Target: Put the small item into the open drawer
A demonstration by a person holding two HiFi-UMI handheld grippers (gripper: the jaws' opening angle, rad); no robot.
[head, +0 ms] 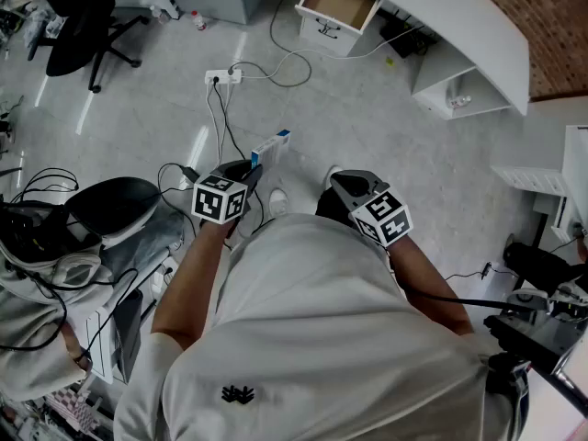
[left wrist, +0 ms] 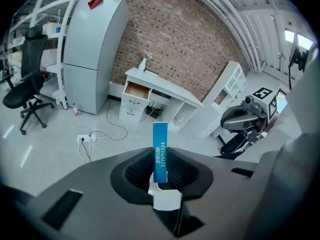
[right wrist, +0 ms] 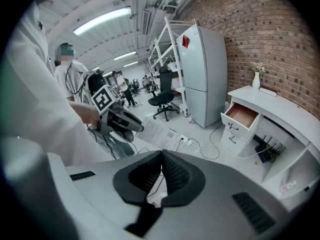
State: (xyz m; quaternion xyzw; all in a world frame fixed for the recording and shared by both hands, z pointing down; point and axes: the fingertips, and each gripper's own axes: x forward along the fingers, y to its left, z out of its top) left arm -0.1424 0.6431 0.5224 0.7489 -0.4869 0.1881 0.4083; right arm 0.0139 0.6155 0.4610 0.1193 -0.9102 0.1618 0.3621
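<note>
A small flat box [head: 271,145], white with a blue edge, sticks out ahead of my left gripper [head: 246,171], which is shut on its lower end. In the left gripper view the box [left wrist: 160,144] stands upright between the pads of the left gripper [left wrist: 160,160]. My right gripper [head: 347,187] is beside it at waist height, shut, with nothing between its jaws [right wrist: 161,158]. The open drawer [head: 336,3], brown inside, belongs to a white desk far across the floor; it also shows as the open drawer [left wrist: 136,90] and the open drawer [right wrist: 242,115].
A power strip [head: 223,76] with trailing cables lies on the floor between me and the desk [head: 459,16]. A grey fridge [left wrist: 92,54] and a black office chair [left wrist: 25,91] stand left of the desk. A black seat [head: 115,205] and cable clutter are at my left.
</note>
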